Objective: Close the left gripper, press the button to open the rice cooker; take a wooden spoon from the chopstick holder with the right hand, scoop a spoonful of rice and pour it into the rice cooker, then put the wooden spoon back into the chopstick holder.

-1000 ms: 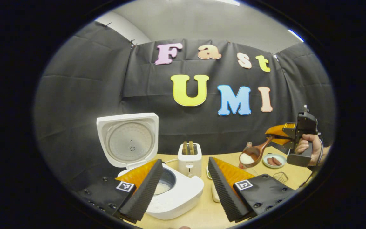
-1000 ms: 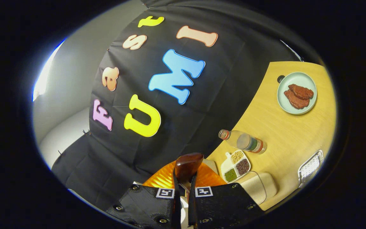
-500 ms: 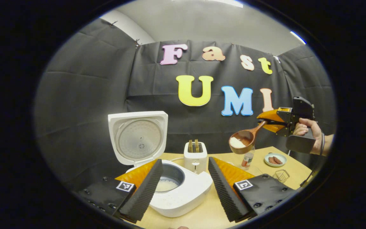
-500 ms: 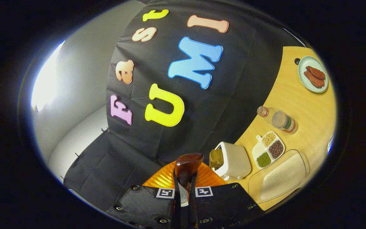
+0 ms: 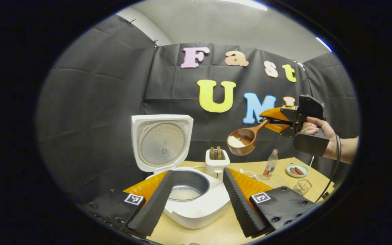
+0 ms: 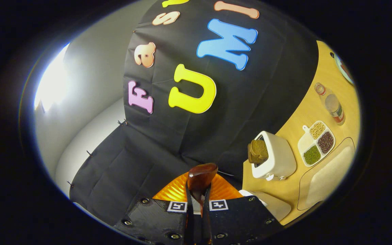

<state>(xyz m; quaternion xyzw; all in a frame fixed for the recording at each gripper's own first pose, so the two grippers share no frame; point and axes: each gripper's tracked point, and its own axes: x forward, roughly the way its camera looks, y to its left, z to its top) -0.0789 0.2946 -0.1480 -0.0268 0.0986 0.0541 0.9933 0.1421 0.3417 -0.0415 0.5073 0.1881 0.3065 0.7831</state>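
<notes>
Right tool (image 5: 273, 119), held in a person's hand (image 5: 318, 131), is clenched on the handle of a wooden spoon (image 5: 245, 140), both fingers pressing it. Its bowl carries a small heap of white rice (image 5: 235, 142), raised in the air to the right of the rice cooker (image 5: 196, 207). Left tool (image 5: 198, 200) hangs low over the bench (image 5: 284, 170), fingers spread wide and grasping nothing. Between them sits the cooker, lid (image 5: 162, 142) standing upright, pot exposed. Carrying the scoop is the step in hand; next, the spoon likely needs to travel over the pot and tip.
</notes>
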